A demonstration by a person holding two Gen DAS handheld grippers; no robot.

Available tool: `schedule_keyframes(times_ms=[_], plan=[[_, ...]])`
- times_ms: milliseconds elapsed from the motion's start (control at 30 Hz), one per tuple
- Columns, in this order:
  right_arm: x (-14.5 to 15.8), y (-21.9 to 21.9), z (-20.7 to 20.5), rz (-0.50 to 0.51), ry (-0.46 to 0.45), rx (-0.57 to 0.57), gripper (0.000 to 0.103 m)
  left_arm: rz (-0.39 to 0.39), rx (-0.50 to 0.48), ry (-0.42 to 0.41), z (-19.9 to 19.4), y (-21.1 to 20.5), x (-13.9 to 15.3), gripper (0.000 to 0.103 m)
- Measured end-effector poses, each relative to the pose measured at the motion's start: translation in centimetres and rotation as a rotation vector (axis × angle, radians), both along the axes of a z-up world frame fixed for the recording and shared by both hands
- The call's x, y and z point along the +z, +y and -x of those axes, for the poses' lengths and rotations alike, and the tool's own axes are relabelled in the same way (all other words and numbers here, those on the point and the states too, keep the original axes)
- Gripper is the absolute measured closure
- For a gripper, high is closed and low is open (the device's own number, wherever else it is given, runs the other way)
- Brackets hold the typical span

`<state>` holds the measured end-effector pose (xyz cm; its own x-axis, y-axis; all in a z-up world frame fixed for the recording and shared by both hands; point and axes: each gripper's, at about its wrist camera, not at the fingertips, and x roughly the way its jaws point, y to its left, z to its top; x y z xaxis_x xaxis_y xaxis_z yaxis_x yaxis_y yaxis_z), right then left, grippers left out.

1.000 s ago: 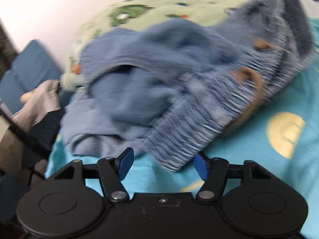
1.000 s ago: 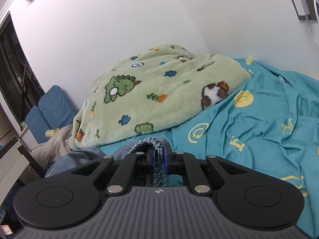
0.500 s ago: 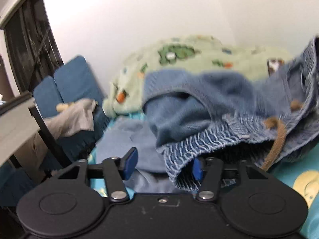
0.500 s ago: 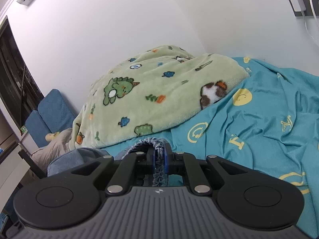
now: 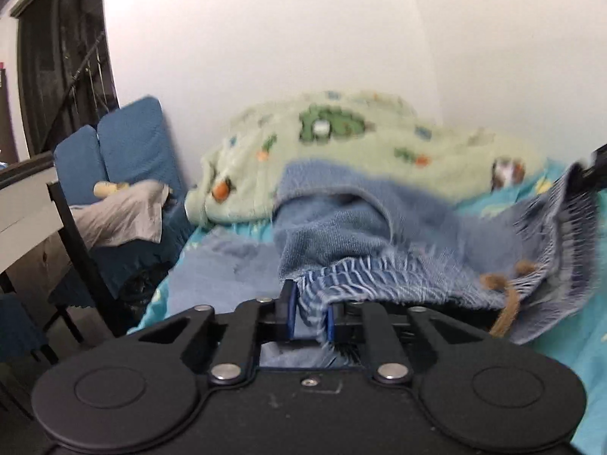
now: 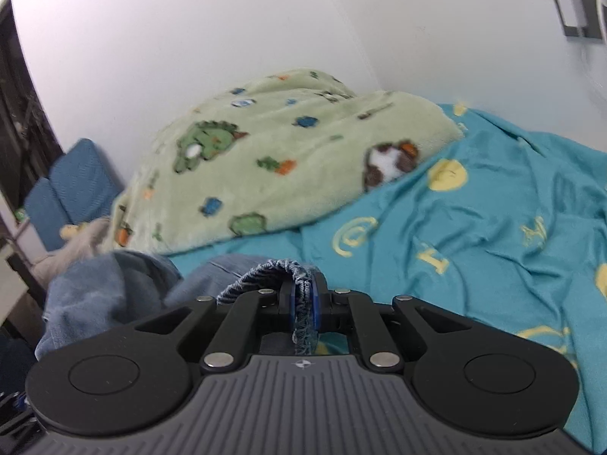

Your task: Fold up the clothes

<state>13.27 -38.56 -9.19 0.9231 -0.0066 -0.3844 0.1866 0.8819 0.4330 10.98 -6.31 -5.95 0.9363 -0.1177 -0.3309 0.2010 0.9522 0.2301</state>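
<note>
Blue shorts (image 5: 379, 235) with a gathered elastic waistband and a brown drawstring (image 5: 508, 303) hang stretched above the teal bedsheet (image 6: 474, 227). My left gripper (image 5: 310, 313) is shut on one end of the waistband. My right gripper (image 6: 303, 303) is shut on the other end of the waistband (image 6: 273, 269). The shorts' legs (image 6: 110, 284) sag down at the left of the right wrist view. The right gripper's tip shows at the far right edge of the left wrist view (image 5: 595, 168).
A green dinosaur-print blanket (image 6: 284, 159) is piled against the white wall at the head of the bed. A blue chair (image 5: 129, 159) with grey clothing (image 5: 121, 216) draped on it stands left of the bed, by a desk edge (image 5: 26, 204). A wall socket (image 6: 576, 11) is at the upper right.
My left gripper was open beside the waistband; it has moved in, tilted up and shut on the waistband. The right gripper keeps its hold and has shifted slightly.
</note>
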Motion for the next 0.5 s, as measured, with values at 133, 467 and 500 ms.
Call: schedule_keyframes(times_ms=[133, 467, 500], plan=[[4.8, -0.5, -0.8, 0.035, -0.123, 0.043, 0.096, 0.058, -0.091, -0.055, 4.1, -0.9, 2.6, 0.092], [9.3, -7.2, -7.8, 0.169, -0.21, 0.124, 0.096, 0.211, -0.334, 0.031, 5.6, -14.0, 2.5, 0.092], [8.4, -8.2, -8.8, 0.181, -0.197, 0.126, 0.096, 0.207, -0.359, 0.038, 4.8, -16.0, 1.8, 0.092]])
